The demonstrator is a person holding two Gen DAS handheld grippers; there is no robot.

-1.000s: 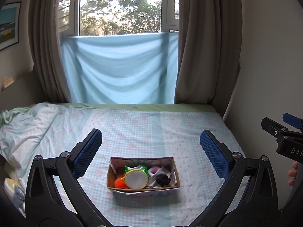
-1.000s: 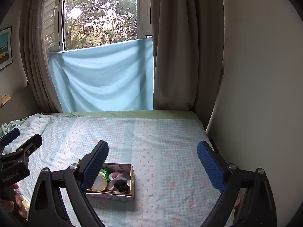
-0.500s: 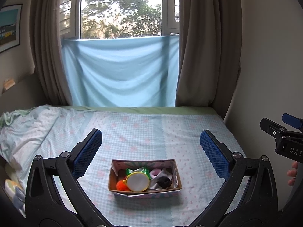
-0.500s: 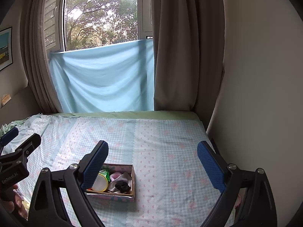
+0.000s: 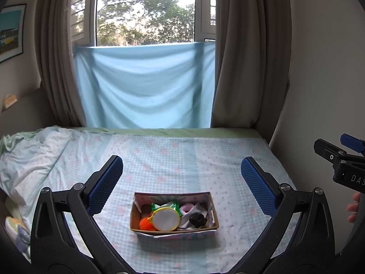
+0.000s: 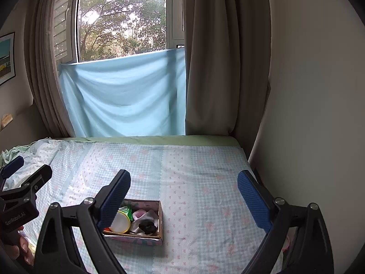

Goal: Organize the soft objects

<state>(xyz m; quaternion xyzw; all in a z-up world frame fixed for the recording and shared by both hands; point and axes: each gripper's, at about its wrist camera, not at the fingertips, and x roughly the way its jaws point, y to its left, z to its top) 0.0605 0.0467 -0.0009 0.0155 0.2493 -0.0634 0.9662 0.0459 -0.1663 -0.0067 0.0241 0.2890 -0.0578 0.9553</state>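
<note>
Your left gripper and right gripper both hang wide open above the bed, gripping nothing. Just beyond them, the small open cardboard box sits on the pale blue checked bedsheet, packed with a round white yellow-rimmed pouch, an orange pom-pom, a black fuzzy item and a pink ring. Farther back, a light blue cloth hangs across the window between brown curtains.
</note>
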